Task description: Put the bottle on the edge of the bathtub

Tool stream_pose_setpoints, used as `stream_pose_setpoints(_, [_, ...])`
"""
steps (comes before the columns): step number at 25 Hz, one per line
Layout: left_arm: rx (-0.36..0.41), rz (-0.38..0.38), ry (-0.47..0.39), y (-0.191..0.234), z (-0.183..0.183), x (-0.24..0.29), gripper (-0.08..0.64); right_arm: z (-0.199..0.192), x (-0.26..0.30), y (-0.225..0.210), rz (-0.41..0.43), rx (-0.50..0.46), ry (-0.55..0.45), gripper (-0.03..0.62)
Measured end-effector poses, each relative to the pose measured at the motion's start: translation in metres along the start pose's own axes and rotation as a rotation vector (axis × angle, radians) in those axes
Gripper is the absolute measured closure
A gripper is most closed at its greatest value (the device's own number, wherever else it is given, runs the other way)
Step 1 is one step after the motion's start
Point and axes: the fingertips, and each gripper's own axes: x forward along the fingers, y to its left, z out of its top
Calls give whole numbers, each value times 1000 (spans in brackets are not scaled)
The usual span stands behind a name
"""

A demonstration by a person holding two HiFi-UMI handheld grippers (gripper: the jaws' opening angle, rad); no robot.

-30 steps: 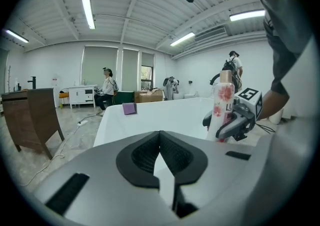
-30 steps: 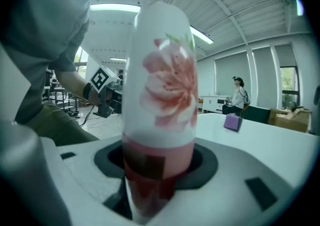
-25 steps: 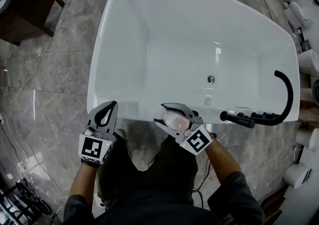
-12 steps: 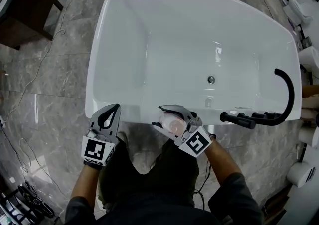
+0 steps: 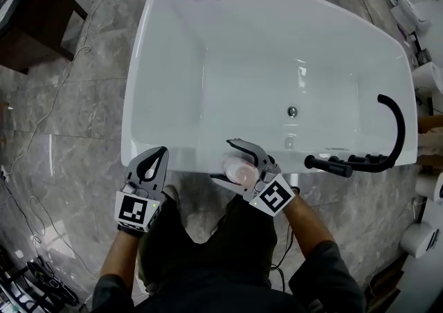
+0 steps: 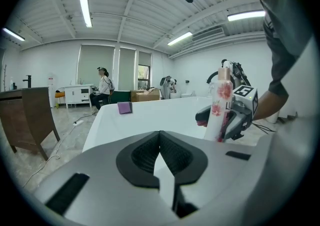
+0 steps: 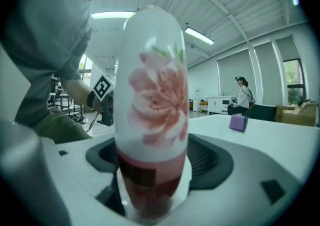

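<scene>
Standing on bathtub edge [image 5: 181, 163], bottle [image 5: 240, 169]; between jaws right tool [image 5: 225, 161] just opened

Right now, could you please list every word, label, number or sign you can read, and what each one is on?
White plastic bottle with pink flower print: dark red label patch low on it, print too blurred to read.
Black-and-white square marker cubes: patterns only, no letters.
Nothing else carries readable text.
</scene>
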Motion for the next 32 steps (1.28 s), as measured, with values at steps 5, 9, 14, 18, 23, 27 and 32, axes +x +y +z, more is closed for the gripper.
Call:
stream_pose_setpoints(5, [5,-14,-5,-2,9,-1,558,3,-9,-3,-63,11,6,232])
stream_pose_setpoints(9, [8,-33,-1,-9,25,-9,558,13,-25,-7,-139,46,-1,232])
stream_pose_setpoints(14, [3,-47,1,-18,48,-22,558,33,-46,-5,-204,68,-5,232])
stream_pose_setpoints(18, [8,-68,1,-25,67,-35,558,51,-67,5,-266,86,13,232])
stream_pose_setpoints(23, [16,-95,-6,-30,106,-51,558,91,-94,4,-384,153,-20,233])
stream_pose_setpoints(27, [19,-109,-14,-34,140,-66,558,123,-119,5,-484,189,-7,244])
stream_pose_setpoints(32, [21,-127,-18,-37,183,-85,558,171,-148,1,-641,213,-1,302])
